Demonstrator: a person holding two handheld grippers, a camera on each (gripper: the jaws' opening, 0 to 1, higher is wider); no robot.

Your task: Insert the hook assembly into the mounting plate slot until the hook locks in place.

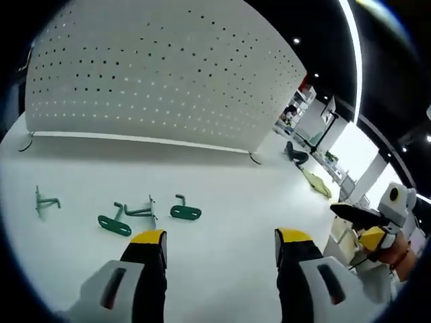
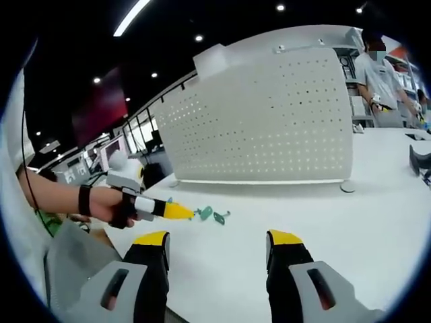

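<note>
- Left gripper (image 1: 221, 245): jaws wide apart, holding nothing, hovering above the white table (image 1: 222, 202), just short of the hooks.
- Right gripper (image 2: 217, 247): jaws equally spread, empty, above the table near its edge.
- Green hooks, four pieces, lying loose on the table in front of the pegboard: one far left (image 1: 44, 200), an oval-based one (image 1: 114, 223), a thin one (image 1: 143, 210) beside it, another oval-based one (image 1: 185, 211).
- Pegboard (image 1: 161, 74): white, perforated, upright on small feet, well behind the hooks.
- Right gripper view adds: the person's hand (image 2: 111, 204) holding the left gripper, yellow tips just beside the hooks; a person (image 2: 377, 77) standing past the board.
</note>
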